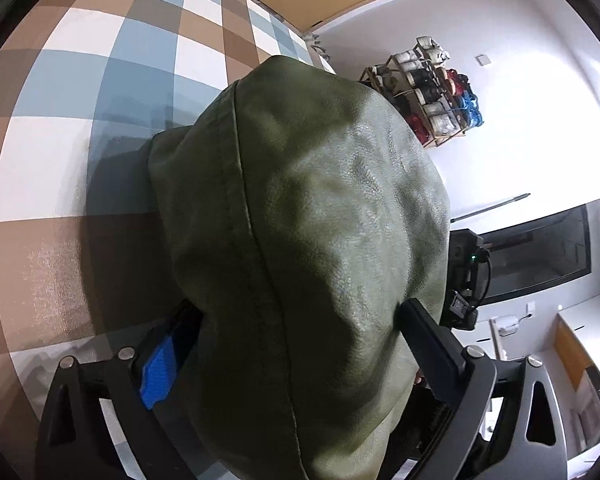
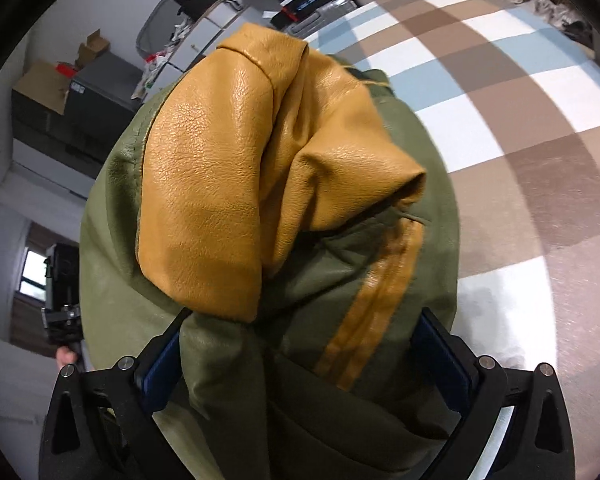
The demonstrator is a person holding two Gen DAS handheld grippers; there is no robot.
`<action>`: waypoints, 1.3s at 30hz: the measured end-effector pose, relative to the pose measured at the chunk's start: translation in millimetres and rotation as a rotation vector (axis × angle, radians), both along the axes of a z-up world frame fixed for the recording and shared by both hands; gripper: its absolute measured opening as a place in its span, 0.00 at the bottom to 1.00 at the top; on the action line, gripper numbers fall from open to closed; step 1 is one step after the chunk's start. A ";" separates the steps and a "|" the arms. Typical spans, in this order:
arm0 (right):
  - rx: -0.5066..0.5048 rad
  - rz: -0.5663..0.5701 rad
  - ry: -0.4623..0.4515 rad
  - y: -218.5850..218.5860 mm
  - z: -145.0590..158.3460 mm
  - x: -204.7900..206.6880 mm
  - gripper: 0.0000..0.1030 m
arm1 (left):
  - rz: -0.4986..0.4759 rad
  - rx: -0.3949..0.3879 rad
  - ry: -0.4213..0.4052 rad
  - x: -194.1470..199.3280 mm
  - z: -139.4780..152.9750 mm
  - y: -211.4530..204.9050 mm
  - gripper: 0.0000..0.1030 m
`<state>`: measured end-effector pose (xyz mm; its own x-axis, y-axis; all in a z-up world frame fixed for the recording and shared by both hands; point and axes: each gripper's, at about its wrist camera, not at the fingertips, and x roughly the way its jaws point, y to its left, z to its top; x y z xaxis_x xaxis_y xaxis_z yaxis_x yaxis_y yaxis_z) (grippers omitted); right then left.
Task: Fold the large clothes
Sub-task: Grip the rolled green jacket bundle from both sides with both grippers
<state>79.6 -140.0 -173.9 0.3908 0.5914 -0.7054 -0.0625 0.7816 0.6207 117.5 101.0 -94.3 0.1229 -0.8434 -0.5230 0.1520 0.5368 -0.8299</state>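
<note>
A large olive-green leather jacket (image 1: 320, 208) with a mustard-yellow sleeve (image 2: 228, 168) and yellow stripes (image 2: 372, 300) hangs bunched between my two grippers, lifted above a checked bedspread (image 1: 100, 80). My left gripper (image 1: 296, 344) is shut on a thick fold of the green jacket; its blue-padded finger (image 1: 160, 372) and black finger (image 1: 432, 348) press the fabric from both sides. My right gripper (image 2: 304, 356) is shut on the jacket (image 2: 340, 400) just below the yellow sleeve. The jacket hides most of what lies ahead of both grippers.
The bedspread (image 2: 520, 120) has brown, blue and white squares. A wooden shoe rack (image 1: 428, 92) stands against the white wall. Boxes and a dark cabinet (image 2: 72, 100) sit along the far wall. The other gripper's body shows at each view's edge (image 1: 466, 280) (image 2: 62, 300).
</note>
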 end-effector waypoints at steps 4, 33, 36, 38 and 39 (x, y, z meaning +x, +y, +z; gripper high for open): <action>0.044 0.014 -0.017 -2.2 1.7 -2.7 0.89 | 0.006 -0.022 0.003 -3.8 -0.6 9.1 0.84; -0.052 0.029 -0.028 21.8 7.5 6.3 0.97 | 0.016 -0.177 0.080 11.4 -28.7 13.4 0.98; -0.044 0.052 -0.002 24.1 0.1 19.1 1.00 | 0.013 -0.182 0.091 15.0 -26.1 9.6 0.98; 0.004 0.067 0.014 21.7 -1.4 27.9 1.00 | 0.009 -0.183 0.085 14.6 -21.2 7.8 0.98; 0.032 0.073 0.018 18.3 -2.1 30.7 1.00 | 0.009 -0.179 0.077 13.5 -17.4 7.2 0.97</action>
